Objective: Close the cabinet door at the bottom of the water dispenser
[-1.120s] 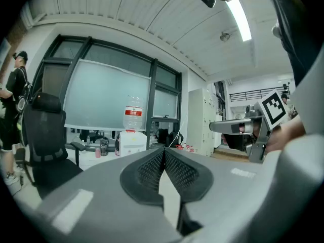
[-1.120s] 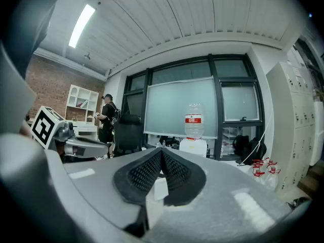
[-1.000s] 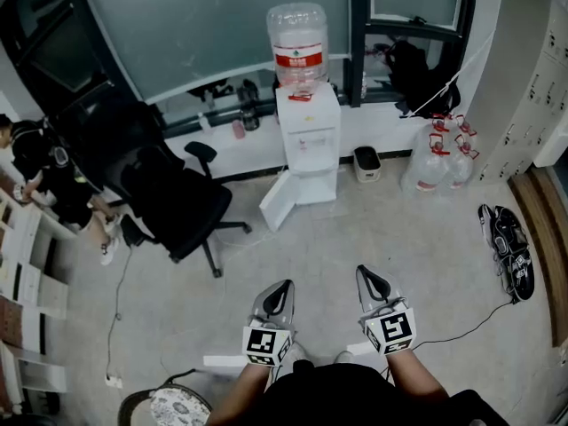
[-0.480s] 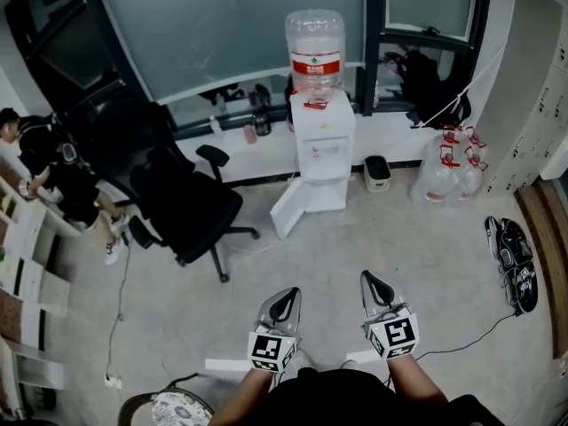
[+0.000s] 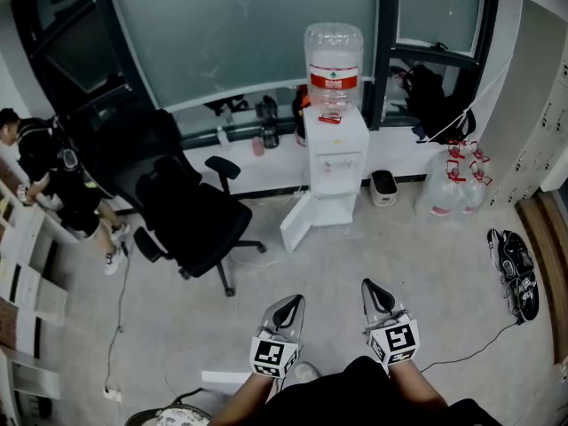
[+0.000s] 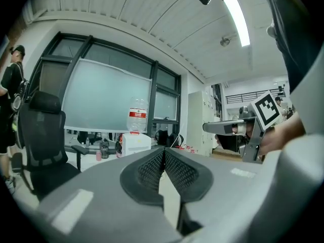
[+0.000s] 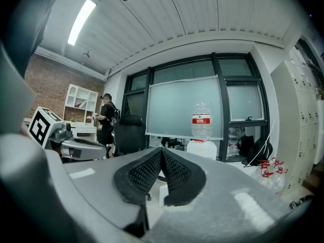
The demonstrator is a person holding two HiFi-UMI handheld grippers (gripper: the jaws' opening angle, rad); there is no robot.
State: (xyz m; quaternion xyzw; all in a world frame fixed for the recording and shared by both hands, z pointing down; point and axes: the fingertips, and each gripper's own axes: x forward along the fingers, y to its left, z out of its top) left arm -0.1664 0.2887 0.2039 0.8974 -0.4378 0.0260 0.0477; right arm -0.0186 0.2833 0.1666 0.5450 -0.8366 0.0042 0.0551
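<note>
**A:** Left side, what is listed?
**B:** One person [image 5: 53,176] in black beside white shelving [image 5: 22,278]. One black office chair [image 5: 191,211], padded, on a star base.

**A:** Centre?
**B:** One water dispenser [image 5: 335,162], a white boxy unit carrying one clear ribbed bottle [image 5: 334,56] with a red label. Its cabinet door [image 5: 298,223], a flat white panel, stands open at the bottom, swung out to the dispenser's left over the speckled grey floor [image 5: 399,247].

**A:** Grippers?
**B:** Two, grey, each with one marker cube. Left gripper [image 5: 289,303]: jaws clenched, black mesh-textured pads meeting, nothing between them. Right gripper [image 5: 374,289]: likewise clenched and empty. Both are well apart from the door.

**A:** Right side?
**B:** One small bin [image 5: 383,187]. A cluster of clear red-capped jugs [image 5: 453,189], count unclear. One pair of black shoes [image 5: 513,269].

**A:** Change from a second ago?
**B:** The dispenser and chair sit further right and lower in the head view. The door is still open.
</note>
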